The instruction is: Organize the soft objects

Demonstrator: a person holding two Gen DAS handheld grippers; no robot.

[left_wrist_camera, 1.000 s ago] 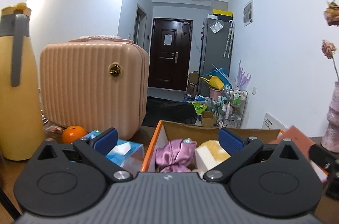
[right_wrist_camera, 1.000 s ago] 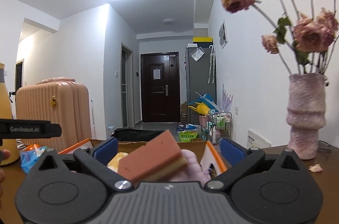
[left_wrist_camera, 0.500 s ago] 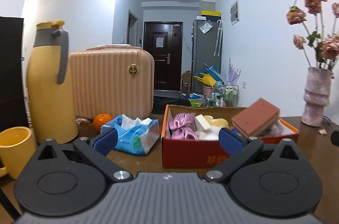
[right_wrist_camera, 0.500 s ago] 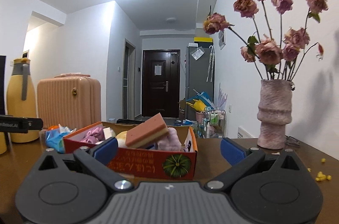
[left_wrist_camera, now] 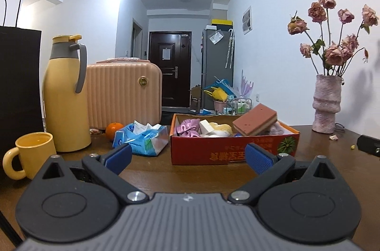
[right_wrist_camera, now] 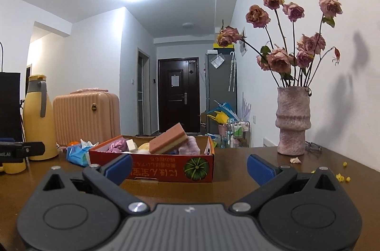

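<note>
Two claws — left claw [left_wrist_camera: 187, 157] and right claw [right_wrist_camera: 188, 165] — hang spread and empty above the wooden tabletop [right_wrist_camera: 237, 179]. Ahead of both, a red cardboard box [left_wrist_camera: 234, 149] holds soft things — a tilted, porous pink-and-tan sponge [left_wrist_camera: 255, 119] leaning atop a satiny purple scrunchie [left_wrist_camera: 188, 127].

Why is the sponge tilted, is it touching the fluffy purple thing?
Touching. The right wrist view shows the sponge leaning on the fluffy purple thing inside the box.

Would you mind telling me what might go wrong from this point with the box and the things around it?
The sponge lies tilted on top of the pile in the box, above the rim; a nudge might tip it out. The vase of dried roses stands near the right gripper and looks top-heavy; a careless sweep might topple it.
</note>
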